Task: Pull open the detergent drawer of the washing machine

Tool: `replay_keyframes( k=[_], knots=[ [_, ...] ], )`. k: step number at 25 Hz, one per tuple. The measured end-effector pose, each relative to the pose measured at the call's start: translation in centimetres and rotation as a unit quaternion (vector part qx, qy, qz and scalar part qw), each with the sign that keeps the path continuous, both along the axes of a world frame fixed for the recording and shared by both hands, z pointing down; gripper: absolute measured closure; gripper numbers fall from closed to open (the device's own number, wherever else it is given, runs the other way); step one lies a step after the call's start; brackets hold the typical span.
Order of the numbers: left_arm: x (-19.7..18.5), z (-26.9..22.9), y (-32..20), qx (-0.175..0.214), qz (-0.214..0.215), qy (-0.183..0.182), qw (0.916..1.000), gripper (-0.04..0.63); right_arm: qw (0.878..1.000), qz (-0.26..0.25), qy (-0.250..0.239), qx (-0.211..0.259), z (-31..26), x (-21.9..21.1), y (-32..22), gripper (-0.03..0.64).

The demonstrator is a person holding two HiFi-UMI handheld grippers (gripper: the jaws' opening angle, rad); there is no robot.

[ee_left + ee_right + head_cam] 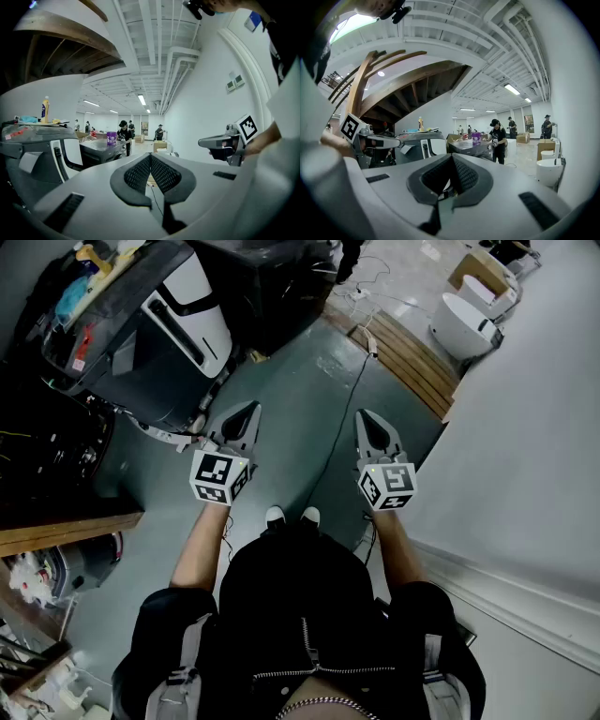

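Observation:
The washing machine (155,338) stands at the upper left, dark grey, with a white panel (192,306) on its face and clutter on its top. It also shows at the left in the left gripper view (44,152) and left of centre in the right gripper view (424,144). My left gripper (251,411) hovers over the floor just right of the machine, held about level and apart from it, jaws shut and empty (150,157). My right gripper (364,418) is held beside it further right, also shut on nothing (452,157).
A second dark machine (272,282) stands behind the first. Wooden planks (412,357), white appliances (464,320) and a floor cable (342,418) lie ahead on the right. A white wall (534,474) runs along the right, a wooden shelf (66,531) on the left. People stand far off (124,136).

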State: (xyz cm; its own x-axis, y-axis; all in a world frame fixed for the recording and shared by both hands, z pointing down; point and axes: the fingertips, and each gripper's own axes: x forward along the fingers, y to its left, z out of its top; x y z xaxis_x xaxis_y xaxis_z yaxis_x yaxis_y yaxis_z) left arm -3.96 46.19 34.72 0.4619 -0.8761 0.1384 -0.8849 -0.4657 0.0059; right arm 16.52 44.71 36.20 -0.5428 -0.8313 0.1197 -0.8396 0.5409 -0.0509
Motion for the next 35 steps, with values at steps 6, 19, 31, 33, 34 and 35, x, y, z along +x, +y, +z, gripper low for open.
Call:
replay_keyframes(
  k=[6,19,31,33,34,35],
  knots=[
    [0.1,-0.1,-0.2,0.005,-0.004,0.0,1.0,0.575,1.0,-0.013,-0.008,0.003,-0.2,0.8,-0.1,0.612],
    [3.2,0.6,-0.8,-0.006,-0.017,-0.002,0.9998,0.575,1.0,-0.029,0.005,0.002,0.8,2.9,-1.4,0.612],
    [6.7,1.4,-2.6,-0.013,-0.029,-0.005,0.9995,0.575,0.999,-0.04,-0.014,-0.008,1.4,6.0,-4.1,0.612],
    [6.8,1.5,-3.6,-0.013,-0.03,-0.004,0.9995,0.575,0.999,-0.04,-0.016,-0.01,1.4,6.3,-5.0,0.612],
    [6.9,1.6,-4.2,-0.013,-0.029,-0.003,0.9995,0.574,0.999,-0.041,-0.016,-0.011,1.5,6.3,-5.5,0.612],
    [7.0,1.6,-4.8,-0.013,-0.029,-0.003,0.9995,0.574,0.999,-0.042,-0.015,-0.012,1.6,6.3,-6.1,0.612]
  ],
)
